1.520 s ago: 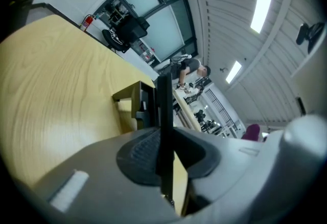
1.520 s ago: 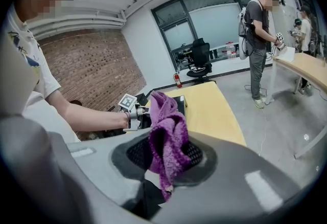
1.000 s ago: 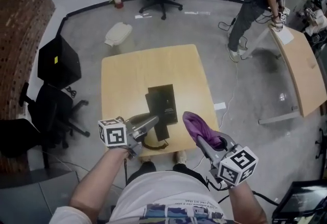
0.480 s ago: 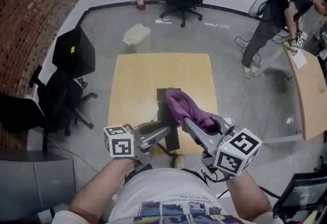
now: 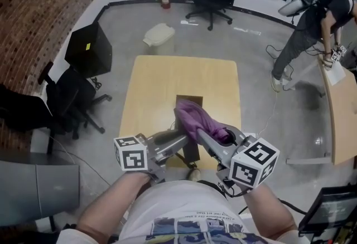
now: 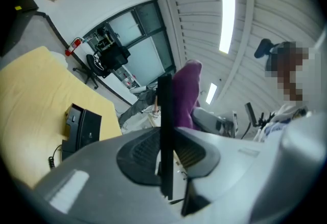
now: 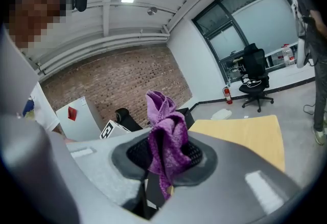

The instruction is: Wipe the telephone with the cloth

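The left gripper (image 6: 164,159) is clamped narrow on the thin black handset (image 6: 165,115), seen edge-on and lifted off the table (image 5: 150,87). The right gripper (image 7: 163,164) pinches the bunched purple cloth (image 7: 166,133), held just beside the handset. The telephone (image 6: 84,126) sits on the table beyond both, its cord trailing off its near side

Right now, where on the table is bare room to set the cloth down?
The far half of the table is bare, plus strips either side of the telephone. The near edge is crowded: left gripper holding a black piece, right gripper holding the cloth.
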